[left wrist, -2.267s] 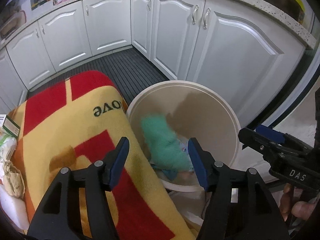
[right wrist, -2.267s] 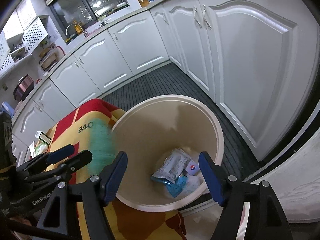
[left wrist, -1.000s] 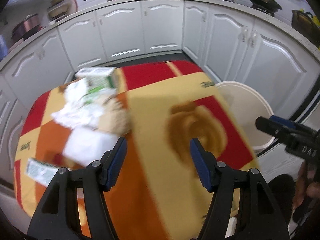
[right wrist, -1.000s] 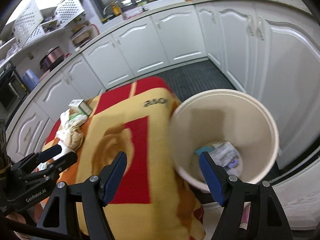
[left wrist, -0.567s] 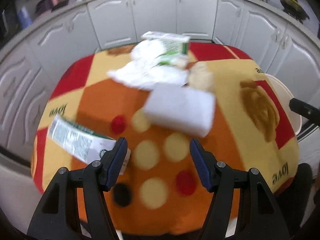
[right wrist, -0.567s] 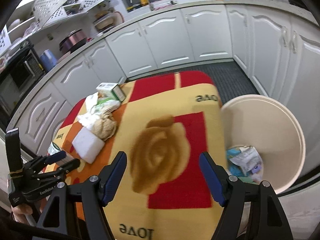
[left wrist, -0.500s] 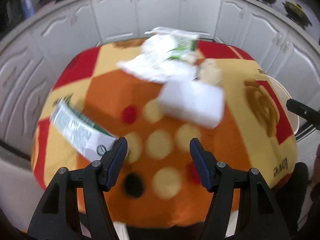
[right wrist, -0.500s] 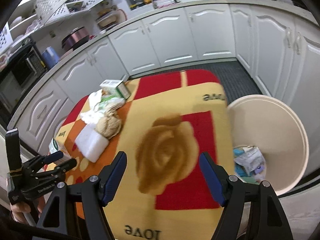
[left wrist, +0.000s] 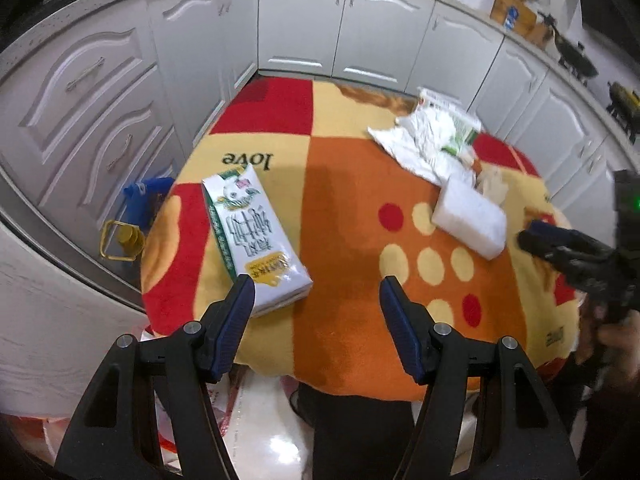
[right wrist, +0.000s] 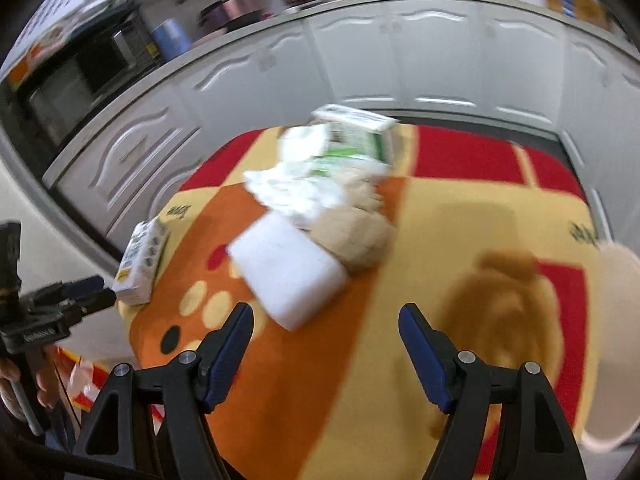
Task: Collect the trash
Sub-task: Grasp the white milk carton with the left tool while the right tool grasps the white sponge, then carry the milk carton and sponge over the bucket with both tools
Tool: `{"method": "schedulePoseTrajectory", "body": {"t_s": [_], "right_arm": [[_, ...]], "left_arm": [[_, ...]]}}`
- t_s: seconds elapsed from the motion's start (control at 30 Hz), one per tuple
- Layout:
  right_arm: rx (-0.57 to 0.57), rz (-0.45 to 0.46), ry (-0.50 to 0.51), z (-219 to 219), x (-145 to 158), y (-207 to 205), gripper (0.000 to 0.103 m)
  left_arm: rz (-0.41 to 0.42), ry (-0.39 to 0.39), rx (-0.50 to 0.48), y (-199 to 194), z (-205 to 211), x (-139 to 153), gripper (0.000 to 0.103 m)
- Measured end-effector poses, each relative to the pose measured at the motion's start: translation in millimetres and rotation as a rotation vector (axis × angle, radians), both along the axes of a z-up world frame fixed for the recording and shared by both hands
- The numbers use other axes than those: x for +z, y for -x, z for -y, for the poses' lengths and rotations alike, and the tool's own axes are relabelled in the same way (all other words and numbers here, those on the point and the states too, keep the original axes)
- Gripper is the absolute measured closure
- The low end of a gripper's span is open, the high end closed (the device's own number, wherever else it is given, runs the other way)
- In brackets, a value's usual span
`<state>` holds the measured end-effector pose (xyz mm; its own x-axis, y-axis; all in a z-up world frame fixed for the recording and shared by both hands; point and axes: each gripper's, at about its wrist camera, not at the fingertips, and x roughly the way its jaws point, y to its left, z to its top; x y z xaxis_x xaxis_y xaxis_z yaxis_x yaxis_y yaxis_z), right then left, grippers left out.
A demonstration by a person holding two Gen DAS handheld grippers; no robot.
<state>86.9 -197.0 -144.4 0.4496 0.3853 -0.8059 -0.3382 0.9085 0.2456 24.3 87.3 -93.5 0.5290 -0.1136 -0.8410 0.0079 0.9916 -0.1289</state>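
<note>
Left hand-held gripper (left wrist: 316, 300) agape, empty, right hand-held gripper (right wrist: 326, 330) seemingly likewise

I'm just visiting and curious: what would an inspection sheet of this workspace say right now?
Surface: round table under a red, orange and yellow blanket.
Job's things: white-and-green carton lying flat at the table edge; white foam block; crumpled white wrappers; beige paper wad; cream bin beside the table.
Clutter: blue and yellow items on the floor.
Grippers: left gripper and right gripper both open, empty.
Cables: nothing seen.
Surroundings: white kitchen cabinets.
</note>
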Motion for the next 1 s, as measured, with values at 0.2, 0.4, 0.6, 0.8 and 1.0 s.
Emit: {"method": "schedulePoseTrajectory", "body": {"t_s": [0.2,0.4,0.6,0.8,1.0], "right_arm": [[0.16,-0.016,0.142,-42,-19,-30,0.03],[0.248,-0.058,0.18,-62,-33,-54,0.026],[0.311,-0.03,0.265,-82,-38,-51,0.02],[0.226,-0.065,0.059,-48,-26,-37,0.042],[0.223,-0.063,0.07,-45,-26,-7,0.04]], "left_arm": [[0.01,0.001,0.064,-11,-17,3,0.032],[-0.006,0.033,0.175,-33,-40,-11,0.032],[-0.055,0.067,0.239,-61,-48,-37,0.032],[-0.089,0.009,0.217,-70,-35,-56,0.032],[-0.077,0.071,0.189,-65,-28,-55,0.047]]}}
